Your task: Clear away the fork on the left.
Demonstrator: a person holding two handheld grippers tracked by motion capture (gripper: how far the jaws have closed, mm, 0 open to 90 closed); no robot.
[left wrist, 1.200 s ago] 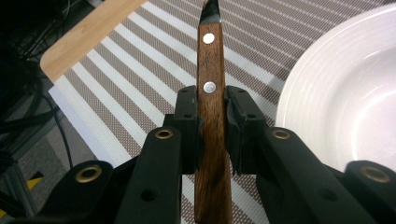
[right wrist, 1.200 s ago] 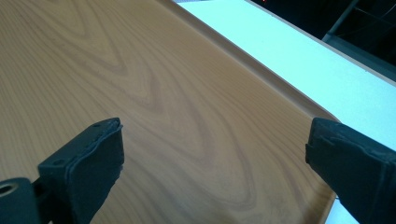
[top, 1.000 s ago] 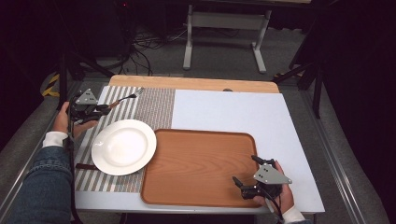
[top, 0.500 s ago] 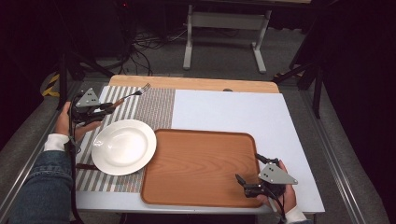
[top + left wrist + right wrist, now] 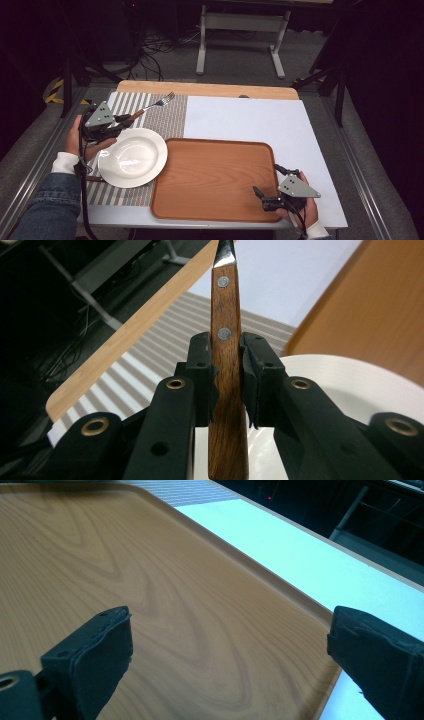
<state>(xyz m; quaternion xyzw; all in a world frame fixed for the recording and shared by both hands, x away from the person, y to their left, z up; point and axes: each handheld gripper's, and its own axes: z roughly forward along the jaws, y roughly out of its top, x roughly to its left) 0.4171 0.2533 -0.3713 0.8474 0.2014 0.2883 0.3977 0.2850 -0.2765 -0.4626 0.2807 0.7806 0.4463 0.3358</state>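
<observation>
A fork [image 5: 154, 105] with a wooden handle [image 5: 226, 365] is clamped between the jaws of my left gripper [image 5: 123, 121]. Its tines point toward the far right and hang above the striped placemat [image 5: 167, 117]. In the left gripper view my left gripper [image 5: 227, 371] presses on both sides of the handle, above the far left rim of the white plate [image 5: 350, 385]. The plate [image 5: 132, 157] lies on the placemat, touching the wooden tray [image 5: 215, 180]. My right gripper [image 5: 266, 184] stands open over the tray's near right corner, nothing between its fingers [image 5: 95, 645].
The white table top [image 5: 250, 117] stretches behind and right of the tray, with a wooden strip [image 5: 210, 90] along the far edge. A dark slim object [image 5: 92, 178] pokes out from under the plate's left side. A metal stand [image 5: 240, 30] and cables sit on the floor beyond.
My left gripper has carried the fork to the right and a little upward, so the tines now reach farther across the placemat. The right gripper has stayed put.
</observation>
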